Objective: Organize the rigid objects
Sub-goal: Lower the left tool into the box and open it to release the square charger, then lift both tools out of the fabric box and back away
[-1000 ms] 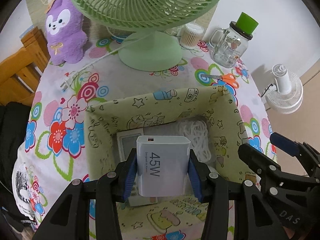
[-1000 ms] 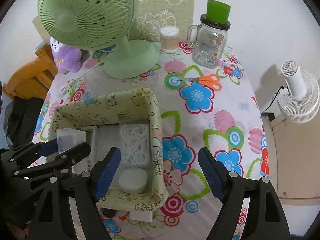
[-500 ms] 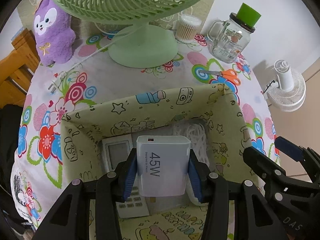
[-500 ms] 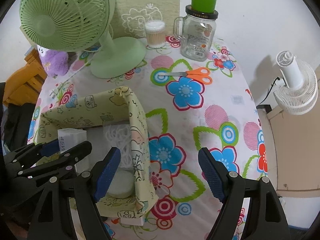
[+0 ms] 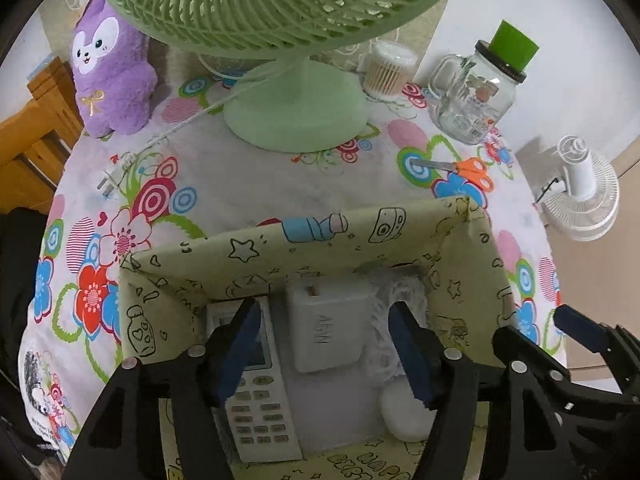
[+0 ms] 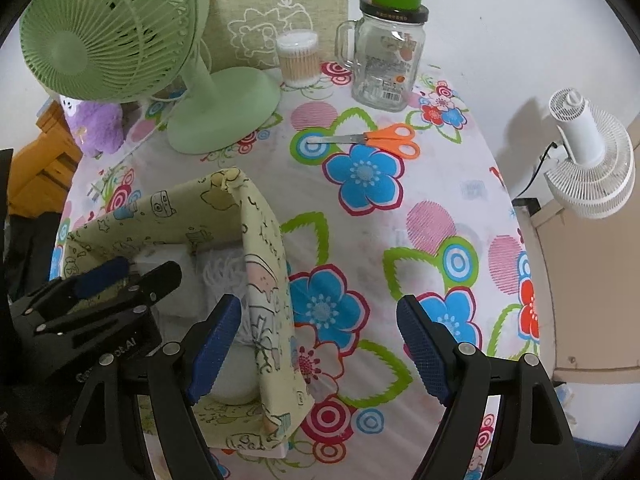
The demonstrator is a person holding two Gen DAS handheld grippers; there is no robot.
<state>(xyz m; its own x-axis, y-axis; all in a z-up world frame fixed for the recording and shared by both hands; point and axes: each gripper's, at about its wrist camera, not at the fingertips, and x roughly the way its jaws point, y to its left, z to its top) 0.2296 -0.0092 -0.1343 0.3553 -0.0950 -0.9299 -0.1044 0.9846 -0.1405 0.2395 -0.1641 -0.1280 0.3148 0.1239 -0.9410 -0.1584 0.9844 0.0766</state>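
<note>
floral table (image 6: 472, 184): left tongs (image 5: 326, 344) just opened, charger (image 5: 326, 330) loose between them inside the box (image 5: 304, 240); right tongs (image 6: 320, 344) apart, straddling its right wall.

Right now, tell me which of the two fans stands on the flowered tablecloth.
The green fan: its round base rests on the tablecloth beside the cotton swabs. The white fan sits off the table, against the wall.

A table (image 6: 472, 184) under a flowered cloth carries a green fan (image 6: 216, 112), a cotton-swab tub (image 6: 299, 58) and a jar (image 6: 386, 64) along its far edge, and a purple plush (image 5: 112, 76) at the far left corner. Scissors (image 6: 376, 140) lie before the jar. A fabric bin (image 6: 264, 264) sits near the near edge, probably toward the left.
</note>
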